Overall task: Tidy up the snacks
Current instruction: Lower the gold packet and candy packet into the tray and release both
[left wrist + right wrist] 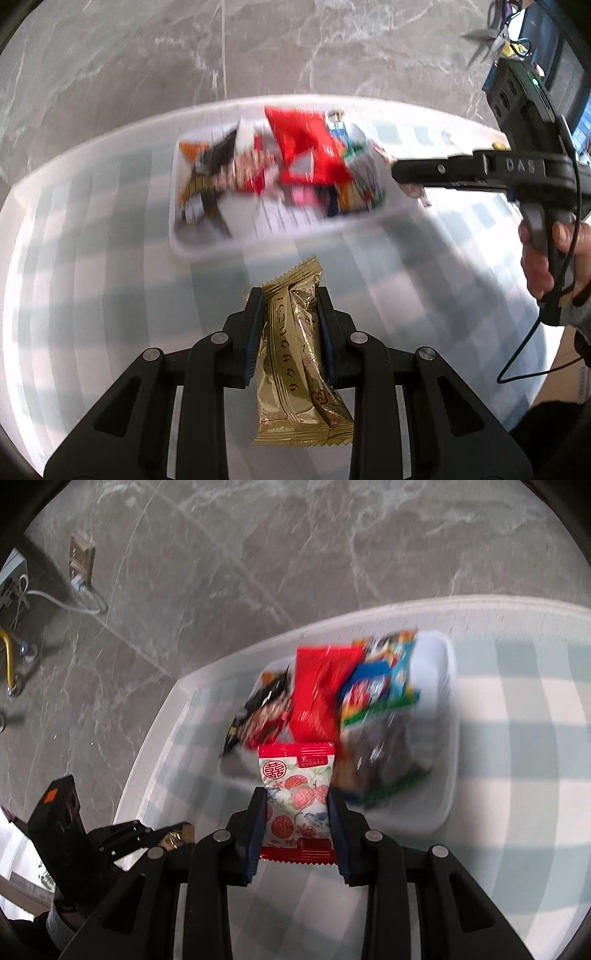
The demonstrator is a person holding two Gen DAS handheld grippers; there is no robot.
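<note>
My left gripper (pixel 290 295) is shut on a long gold snack packet (pixel 295 354), held above the checked tablecloth just short of the white tray (pixel 207 247). My right gripper (pixel 297 797) is shut on a small red-and-white packet with fruit drawings (pixel 295 794), hanging over the near rim of the same tray (pixel 439 812). The tray holds several blurred snack bags, among them a big red bag (pixel 306 144) (pixel 321 690). From the left wrist view, the right gripper (pixel 397 173) reaches in from the right. The left gripper (pixel 184 834) shows at lower left in the right wrist view.
The round table carries a pale green and white checked cloth (pixel 110 258) and stands on a grey marble floor (pixel 221 554). A hand (pixel 543 258) grips the right tool's handle. Scissors and electronics (pixel 517 55) sit at far right. A wall socket with cable (pixel 81 565) is on the floor.
</note>
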